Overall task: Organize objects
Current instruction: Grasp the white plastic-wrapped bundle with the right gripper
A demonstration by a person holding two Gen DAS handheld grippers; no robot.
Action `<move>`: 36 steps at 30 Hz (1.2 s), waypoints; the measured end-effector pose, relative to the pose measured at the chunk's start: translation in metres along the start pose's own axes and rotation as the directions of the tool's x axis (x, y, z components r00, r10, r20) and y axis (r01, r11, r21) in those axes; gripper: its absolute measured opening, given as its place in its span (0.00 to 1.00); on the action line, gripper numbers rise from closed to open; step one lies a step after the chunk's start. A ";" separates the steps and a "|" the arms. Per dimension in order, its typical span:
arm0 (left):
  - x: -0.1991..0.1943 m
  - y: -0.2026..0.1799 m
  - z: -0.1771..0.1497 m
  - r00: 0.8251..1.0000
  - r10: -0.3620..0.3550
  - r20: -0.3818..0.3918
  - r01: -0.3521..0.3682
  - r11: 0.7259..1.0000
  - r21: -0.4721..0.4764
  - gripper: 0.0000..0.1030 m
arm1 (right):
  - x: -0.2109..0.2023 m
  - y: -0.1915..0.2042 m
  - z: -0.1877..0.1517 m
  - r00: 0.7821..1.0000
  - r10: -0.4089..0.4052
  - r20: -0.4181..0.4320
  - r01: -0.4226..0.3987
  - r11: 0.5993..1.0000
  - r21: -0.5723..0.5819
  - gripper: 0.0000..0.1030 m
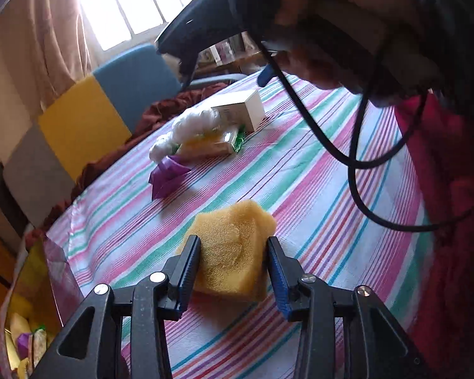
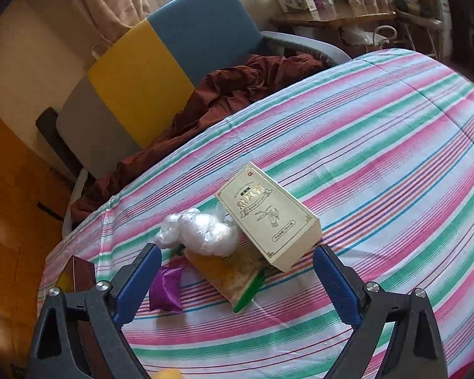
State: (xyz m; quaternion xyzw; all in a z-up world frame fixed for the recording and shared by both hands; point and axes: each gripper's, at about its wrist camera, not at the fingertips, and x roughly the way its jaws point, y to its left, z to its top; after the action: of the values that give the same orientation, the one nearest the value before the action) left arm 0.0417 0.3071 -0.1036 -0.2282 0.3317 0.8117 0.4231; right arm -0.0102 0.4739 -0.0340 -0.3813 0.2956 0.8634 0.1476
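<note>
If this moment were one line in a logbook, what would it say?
left gripper: jaws around yellow sponge, grip unclear | right gripper: open, above cream box pile | striped tablecloth

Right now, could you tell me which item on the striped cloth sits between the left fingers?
The yellow sponge; the box and packets lie farther off.

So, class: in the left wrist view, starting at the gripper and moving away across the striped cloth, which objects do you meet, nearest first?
left gripper → yellow sponge → purple packet → white plastic bag → cream box
</note>
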 end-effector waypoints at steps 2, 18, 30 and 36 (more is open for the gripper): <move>0.002 -0.001 -0.002 1.000 0.006 0.021 -0.006 1.000 0.010 0.41 | 0.003 0.006 -0.003 1.000 -0.008 -0.008 0.008 0.999 -0.039 0.92; 0.002 0.002 -0.006 1.000 -0.010 0.025 0.010 1.000 -0.010 0.41 | 0.023 0.037 -0.018 0.995 -0.072 -0.062 0.053 0.962 -0.268 0.78; 0.003 0.009 -0.006 0.998 -0.051 0.031 0.053 0.997 -0.050 0.41 | 0.088 0.082 0.003 0.965 -0.250 -0.082 0.164 0.815 -0.555 0.65; 0.003 0.011 -0.006 0.997 -0.068 0.035 0.070 0.995 -0.066 0.41 | 0.076 0.057 -0.002 0.965 -0.239 -0.107 0.167 0.875 -0.455 0.32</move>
State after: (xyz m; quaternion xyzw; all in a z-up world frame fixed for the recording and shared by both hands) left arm 0.0311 0.2993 -0.1060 -0.2402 0.2893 0.8108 0.4485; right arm -0.0873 0.4301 -0.0692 -0.5017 0.0611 0.8541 0.1231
